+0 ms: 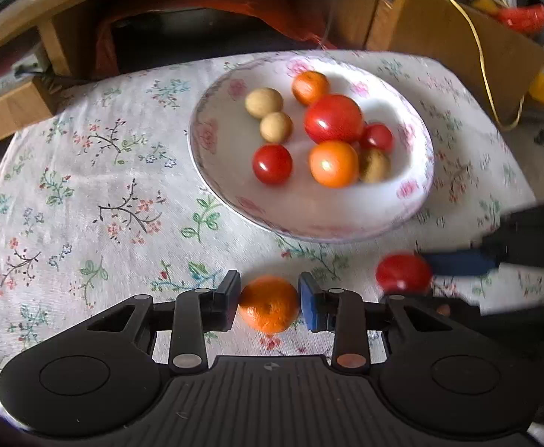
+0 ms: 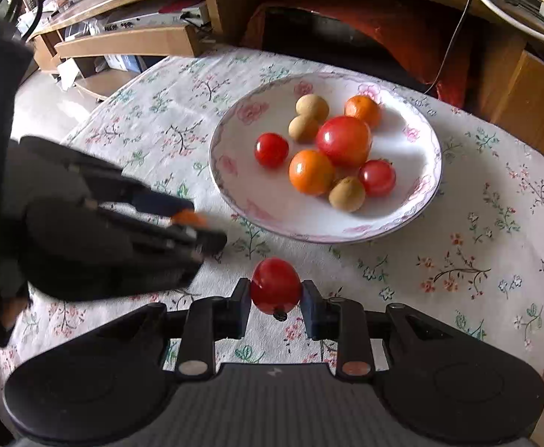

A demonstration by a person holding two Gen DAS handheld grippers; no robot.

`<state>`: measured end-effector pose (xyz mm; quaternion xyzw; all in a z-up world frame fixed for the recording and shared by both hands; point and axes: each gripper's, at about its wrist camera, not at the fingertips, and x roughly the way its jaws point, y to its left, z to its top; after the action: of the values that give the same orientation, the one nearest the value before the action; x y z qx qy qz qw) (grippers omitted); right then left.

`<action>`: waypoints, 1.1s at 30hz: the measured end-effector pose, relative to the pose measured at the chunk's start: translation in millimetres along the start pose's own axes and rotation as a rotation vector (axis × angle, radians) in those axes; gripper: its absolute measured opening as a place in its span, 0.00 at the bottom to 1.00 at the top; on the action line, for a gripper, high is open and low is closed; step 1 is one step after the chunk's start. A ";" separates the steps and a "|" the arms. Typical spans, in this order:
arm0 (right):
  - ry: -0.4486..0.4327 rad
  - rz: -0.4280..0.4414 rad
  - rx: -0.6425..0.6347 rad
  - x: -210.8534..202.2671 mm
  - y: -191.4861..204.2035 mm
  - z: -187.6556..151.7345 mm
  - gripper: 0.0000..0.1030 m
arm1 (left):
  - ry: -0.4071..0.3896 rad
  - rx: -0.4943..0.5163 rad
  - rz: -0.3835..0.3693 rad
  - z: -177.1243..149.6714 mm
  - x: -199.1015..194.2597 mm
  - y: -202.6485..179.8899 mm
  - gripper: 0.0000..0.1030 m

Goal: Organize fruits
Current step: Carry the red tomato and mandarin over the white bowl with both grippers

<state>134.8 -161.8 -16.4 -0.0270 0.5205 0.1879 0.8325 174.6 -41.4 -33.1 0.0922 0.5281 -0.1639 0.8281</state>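
Progress is well advanced: the shallow white ceramic plate with a pink floral rim (image 1: 409, 190) already carries eight pieces, and we judge that two remain to be delivered. We hold both of them above the floral-print fabric tablecloth (image 1: 85, 186).

The left gripper (image 1: 269, 300) has its jaws closed on a round, dimpled orange mandarin (image 1: 269, 303), at 6 o'clock from the plate in the left wrist view. The right gripper (image 2: 276, 294) has its jaws closed on a smooth, glossy red tomato (image 2: 275, 285), stem end toward the camera, also at 6 o'clock from the plate in its own view.

Plate contents, left wrist view:
- A large glossy red tomato (image 1: 333, 118) near centre.
- Two small red cherry tomatoes (image 1: 272, 164) at 8 and 3 o'clock of it.
- A smooth orange tomato (image 1: 333, 164) at 6 o'clock.
- A matte mandarin (image 1: 309, 86) at 11 o'clock.
- Three tan, dull-skinned round fruits (image 1: 263, 102), probably longans.

No fruit lies loose on the cloth in either view.
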 end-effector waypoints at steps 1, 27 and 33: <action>0.000 -0.005 -0.006 -0.6 0.4 0.3 0.29 | 0.002 0.006 0.008 -1.0 -0.7 -1.7 0.40; 0.038 -0.010 0.002 6.1 -3.3 -6.0 0.29 | 0.025 0.037 0.030 -16.2 -5.3 -14.0 0.40; 0.020 -0.015 0.009 -1.1 -4.1 -3.6 0.29 | 0.005 0.040 0.022 -13.4 -10.9 -14.7 0.39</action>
<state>132.7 -166.8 -17.7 -0.0290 0.5293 0.1792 0.8288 153.6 -48.9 -28.6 0.1149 0.5257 -0.1651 0.8265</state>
